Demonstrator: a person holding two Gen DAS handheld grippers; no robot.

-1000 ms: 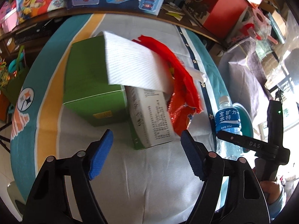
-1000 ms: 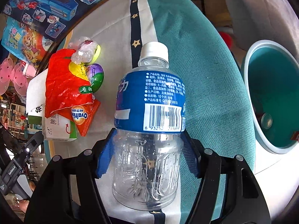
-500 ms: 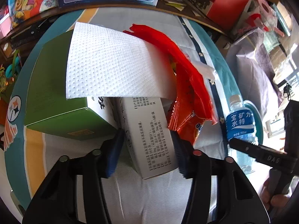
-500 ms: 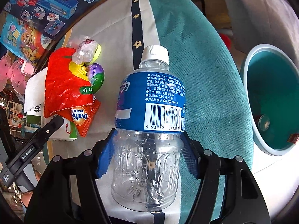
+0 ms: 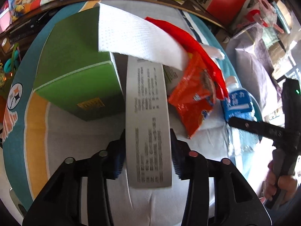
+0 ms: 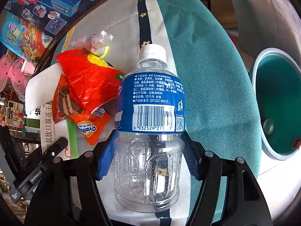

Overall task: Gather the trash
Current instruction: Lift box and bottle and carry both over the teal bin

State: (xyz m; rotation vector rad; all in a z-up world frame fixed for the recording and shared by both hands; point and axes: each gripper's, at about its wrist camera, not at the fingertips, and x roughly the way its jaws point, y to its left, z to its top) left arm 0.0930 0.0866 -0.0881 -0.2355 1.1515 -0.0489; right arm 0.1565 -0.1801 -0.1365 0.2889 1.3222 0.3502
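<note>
The left gripper [image 5: 147,162] points steeply down, jaws closing on the white carton [image 5: 147,113], which runs lengthwise away from it on the surface [image 5: 90,131]. The right gripper [image 6: 148,160], likewise tilted, pinches the upright plastic bottle [image 6: 150,122], cap uppermost, beside the teal bin [image 6: 263,150]

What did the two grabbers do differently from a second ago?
The left gripper came down and forward over the narrow white printed carton; its fingers, wide apart before, are closing on the carton's sides. The right gripper stayed put, clamped on the clear plastic bottle with the blue label. The white paper towel and orange snack wrapper lie as before.
</note>
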